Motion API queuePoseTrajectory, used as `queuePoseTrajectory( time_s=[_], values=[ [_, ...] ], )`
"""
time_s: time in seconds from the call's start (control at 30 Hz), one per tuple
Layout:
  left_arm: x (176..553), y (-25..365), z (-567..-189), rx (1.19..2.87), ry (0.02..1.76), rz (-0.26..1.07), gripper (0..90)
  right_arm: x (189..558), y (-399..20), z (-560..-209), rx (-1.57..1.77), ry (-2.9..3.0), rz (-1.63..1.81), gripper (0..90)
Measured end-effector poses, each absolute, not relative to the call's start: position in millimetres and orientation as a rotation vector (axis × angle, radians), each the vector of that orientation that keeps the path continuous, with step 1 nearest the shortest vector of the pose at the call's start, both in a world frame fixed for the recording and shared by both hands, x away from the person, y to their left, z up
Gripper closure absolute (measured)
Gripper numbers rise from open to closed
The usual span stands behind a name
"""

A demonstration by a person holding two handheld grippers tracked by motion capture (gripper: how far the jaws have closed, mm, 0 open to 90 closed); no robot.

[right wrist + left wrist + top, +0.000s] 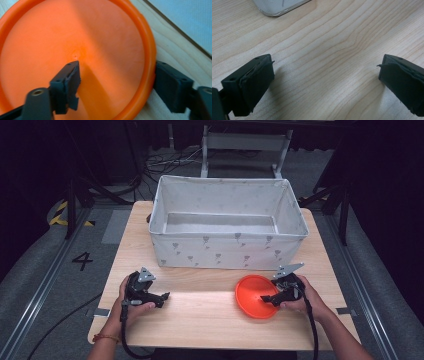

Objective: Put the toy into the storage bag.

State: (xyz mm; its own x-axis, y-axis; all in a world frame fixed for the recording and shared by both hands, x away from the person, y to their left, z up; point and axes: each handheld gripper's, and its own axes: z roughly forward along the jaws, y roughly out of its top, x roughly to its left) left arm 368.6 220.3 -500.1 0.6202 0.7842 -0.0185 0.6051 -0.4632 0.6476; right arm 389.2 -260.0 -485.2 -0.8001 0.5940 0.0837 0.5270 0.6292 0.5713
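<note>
Black tongs (116, 86) straddle smooth round orange plastic plate (75, 50) rim.

A fabric bin (228, 251) is set at the table's (200, 320) far side. A plate (254, 296) is placed before it, toward the right.

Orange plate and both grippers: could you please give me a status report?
Right gripper open, straddling plate rim, not clamped. Left gripper open over bare table. Bin behind; nothing in the way.
</note>
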Motion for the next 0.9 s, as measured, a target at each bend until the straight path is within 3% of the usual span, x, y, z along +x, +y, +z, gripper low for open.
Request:
queuePoseTrajectory(
  time_s=[0.07,0.17,0.53,0.9],
  values=[
    [368,220,-500,2.222,1.087,0.376,0.4,393,-261,-483,0.983,2.715,0.91,43.6],
    [368,220,-500,2.219,1.092,0.374,0.5,401,-263,-482,1.021,2.721,0.922,55.3],
    [368,220,-500,2.219,1.092,0.374,0.5,417,-266,-466,1.024,2.791,0.945,75.3],
    [368,220,-500,2.219,1.091,0.374,0.5,402,-257,-435,0.884,2.805,0.991,82.0]
  ],
)
